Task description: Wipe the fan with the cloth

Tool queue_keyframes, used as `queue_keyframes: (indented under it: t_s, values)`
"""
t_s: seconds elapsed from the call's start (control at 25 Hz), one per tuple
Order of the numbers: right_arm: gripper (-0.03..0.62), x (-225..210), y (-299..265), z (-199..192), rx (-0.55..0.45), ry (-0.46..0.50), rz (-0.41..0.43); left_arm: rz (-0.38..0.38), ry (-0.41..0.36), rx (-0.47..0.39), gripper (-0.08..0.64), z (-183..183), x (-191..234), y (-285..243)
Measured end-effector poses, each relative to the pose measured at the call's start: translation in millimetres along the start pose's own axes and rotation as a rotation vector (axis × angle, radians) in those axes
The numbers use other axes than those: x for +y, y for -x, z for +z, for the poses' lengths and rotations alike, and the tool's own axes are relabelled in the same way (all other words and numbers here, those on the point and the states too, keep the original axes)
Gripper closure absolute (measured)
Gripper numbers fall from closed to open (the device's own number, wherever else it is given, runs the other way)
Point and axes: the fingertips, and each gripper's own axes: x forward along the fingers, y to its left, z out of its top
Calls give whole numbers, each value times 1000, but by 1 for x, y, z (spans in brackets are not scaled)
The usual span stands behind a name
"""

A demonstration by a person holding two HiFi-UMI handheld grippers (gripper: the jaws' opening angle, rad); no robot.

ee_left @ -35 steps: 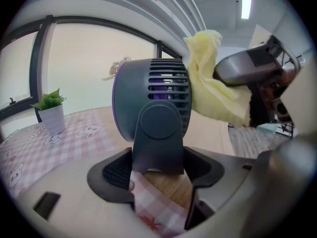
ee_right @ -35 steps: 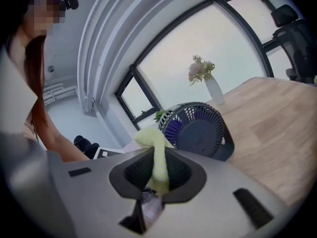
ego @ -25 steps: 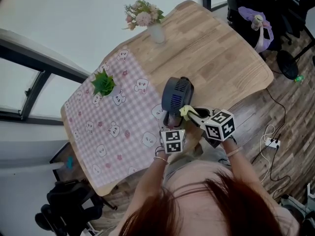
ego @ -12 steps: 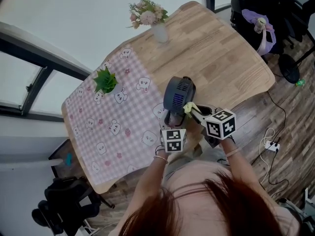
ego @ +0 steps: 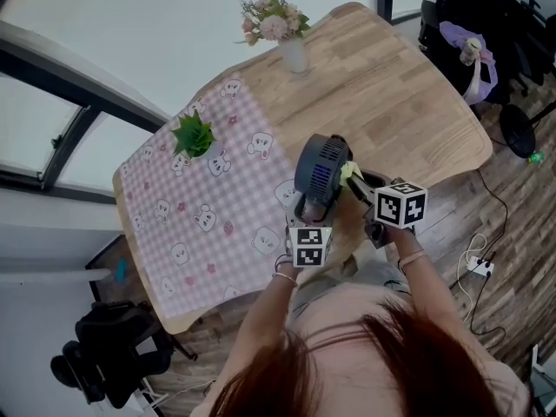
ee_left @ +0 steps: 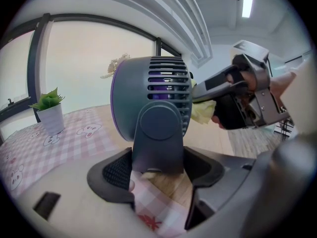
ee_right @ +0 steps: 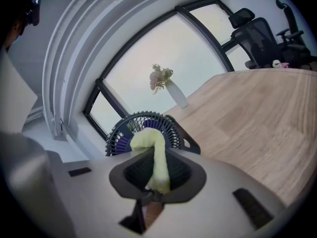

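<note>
1. A wooden surface sits beside a big window, and the fan stands near its near edge.
2. My left claw clamps the fan's stand, I judge to steady it.
3. My right claw pinches the cloth and holds it at the grille's rim.
4. Since a second ago, the cloth has slid along the rim toward the far edge.

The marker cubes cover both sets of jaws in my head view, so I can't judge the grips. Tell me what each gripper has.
Observer: The left gripper is shut on the fan, with its jaws pressing the stand from both sides.
Operator: Now the right one.
Observer: The right gripper is shut on the cloth, a yellow-green strip rising from between its jaws.
Operator: Report contact.
Observer: In the left gripper view, the cloth's bunched end lies against the fan's side rim, beside the rear grille slots.
</note>
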Motion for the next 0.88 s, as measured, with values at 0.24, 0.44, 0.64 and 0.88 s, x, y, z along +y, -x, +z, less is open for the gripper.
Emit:
queue_keyframes:
  t_s: [0.24,0.44,0.64,0.88]
  values:
    - [546,-20,-8,14,-22,-45,-31,-3,-1,13,253,0,0,-1]
    - [546,-33,-18,20,14,-26,-38,-14,-18,37,253,-4,-1,-2]
    - [546,-37,-29,27,35,-10,-44,-24,-72,49,253,-5,-5,0]
    - [546,-48,-35,32,48,-6,-69,-18,-57,46,253,-5,-6,0]
